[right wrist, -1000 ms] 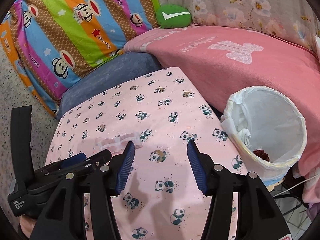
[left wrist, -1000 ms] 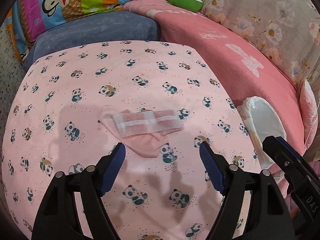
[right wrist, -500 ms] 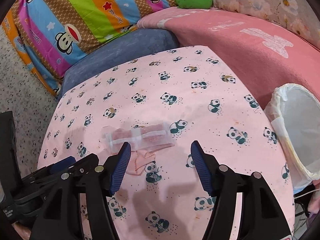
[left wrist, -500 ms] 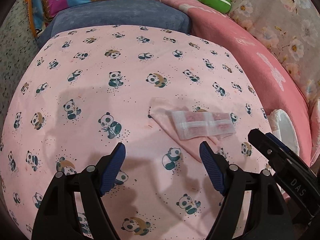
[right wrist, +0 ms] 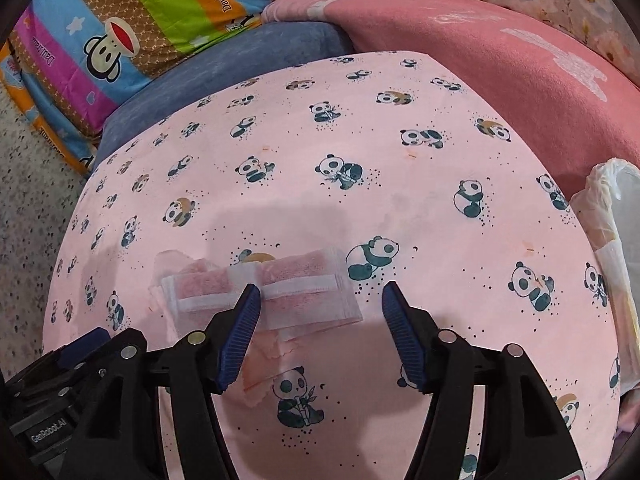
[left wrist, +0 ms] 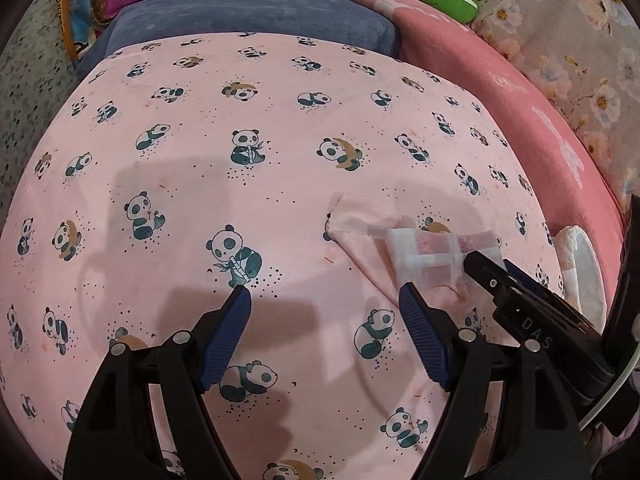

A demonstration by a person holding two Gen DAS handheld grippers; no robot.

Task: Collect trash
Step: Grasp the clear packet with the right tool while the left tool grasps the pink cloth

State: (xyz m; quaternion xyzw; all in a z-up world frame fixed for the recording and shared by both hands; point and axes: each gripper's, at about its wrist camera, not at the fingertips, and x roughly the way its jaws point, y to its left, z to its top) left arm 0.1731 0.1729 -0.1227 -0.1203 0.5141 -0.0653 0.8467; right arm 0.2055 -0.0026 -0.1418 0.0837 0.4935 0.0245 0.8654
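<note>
Pink sheet [right wrist: 440,208]: panda print
Wrapper [right wrist: 264,292]: clear, no readable text
Left gripper [left wrist: 325,304]: spread, "GetRobot.AI"
Right gripper [right wrist: 320,304]: "DAS", been closing, pinching nothing yet
Striped pillow [right wrist: 132,28]: "Paul Frank"-style script, blurry

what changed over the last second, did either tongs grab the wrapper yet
Both tongs came down closer to the pink panda-print sheet. The right tongs moved in over the clear plastic wrapper with pink contents; their jaws have just been closing, with the wrapper's right part between them, not yet gripped. The left tongs are open and empty. The wrapper lies where it was, as does the white-lined bin.
</note>
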